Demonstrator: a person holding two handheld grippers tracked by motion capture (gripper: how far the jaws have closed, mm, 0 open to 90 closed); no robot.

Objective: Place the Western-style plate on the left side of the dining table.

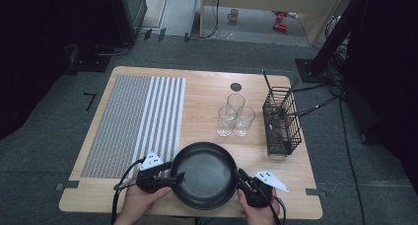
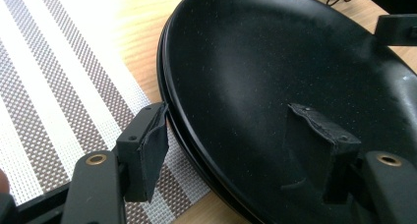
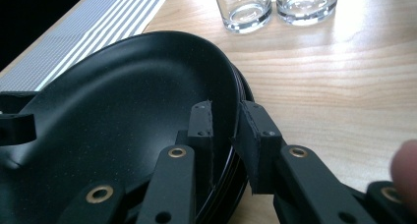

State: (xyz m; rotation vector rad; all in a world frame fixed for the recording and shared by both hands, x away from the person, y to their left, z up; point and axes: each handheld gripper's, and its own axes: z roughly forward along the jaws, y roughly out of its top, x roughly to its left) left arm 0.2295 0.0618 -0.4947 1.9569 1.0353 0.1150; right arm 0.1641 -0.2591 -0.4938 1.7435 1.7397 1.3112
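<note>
Black plates [image 1: 203,174], apparently several stacked, at near centre of wooden table [image 1: 207,96], left rim overlapping striped placemat [image 1: 135,124].
Left gripper [image 1: 178,176]: jaws wide apart, straddling left rim, one pad inside, one outside; not yet clamped.
Right gripper [image 1: 239,175]: jaws narrowly parted across right rim; firm grip not certain.
Likely a two-sided hold for a level lift.
Three glasses [image 1: 232,116] just beyond, wire basket [image 1: 282,121] far right: obstacles to any forward move.
</note>
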